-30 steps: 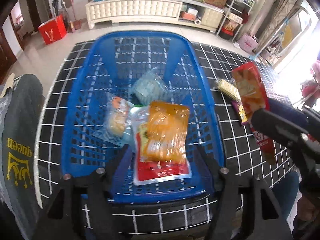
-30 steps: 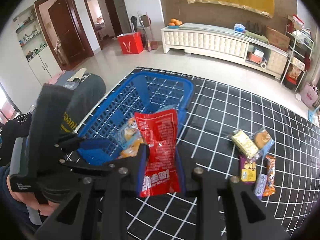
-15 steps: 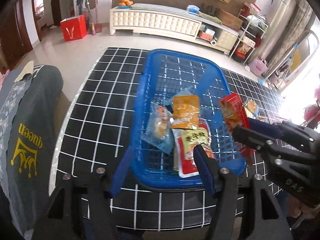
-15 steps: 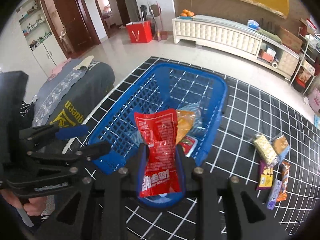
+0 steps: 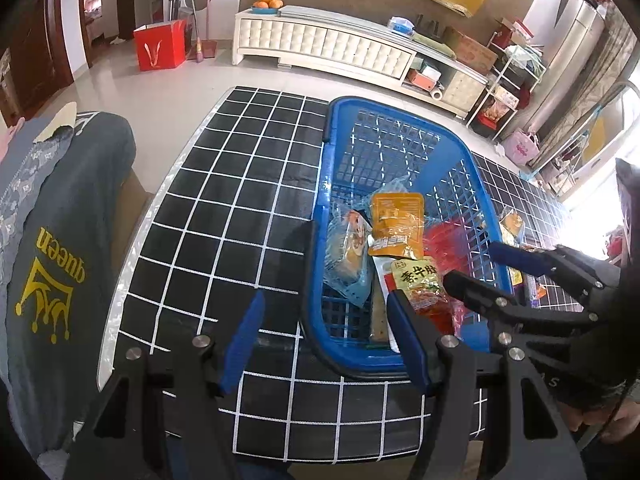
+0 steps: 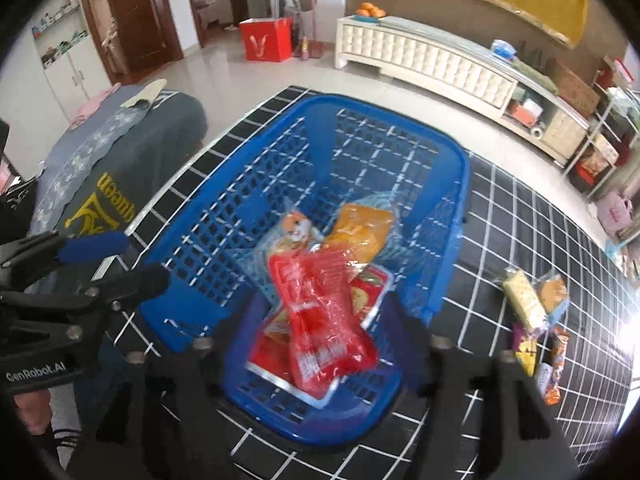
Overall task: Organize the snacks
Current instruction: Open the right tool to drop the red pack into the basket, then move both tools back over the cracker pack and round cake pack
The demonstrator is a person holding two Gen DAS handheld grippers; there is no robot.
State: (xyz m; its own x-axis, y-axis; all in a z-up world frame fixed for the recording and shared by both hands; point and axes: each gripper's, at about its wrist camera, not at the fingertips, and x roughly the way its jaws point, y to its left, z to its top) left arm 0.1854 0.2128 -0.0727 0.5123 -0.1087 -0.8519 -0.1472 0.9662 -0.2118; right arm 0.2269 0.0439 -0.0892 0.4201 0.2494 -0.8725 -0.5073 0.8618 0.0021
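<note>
Right wrist view, black grid-patterned table [image 6: 500, 216], blue basket [image 6: 256, 184], tiled floor [image 6: 256, 68], both grippers agape, empty.

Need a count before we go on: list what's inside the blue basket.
The basket holds a red pack on top, an orange pack, a clear bun bag and a tray pack. Anything beneath is hidden.

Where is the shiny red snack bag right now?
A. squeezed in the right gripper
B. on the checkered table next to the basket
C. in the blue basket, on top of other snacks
C: the red snack bag lies loose in the blue basket atop other packets, between the open fingers of the right gripper.
</note>
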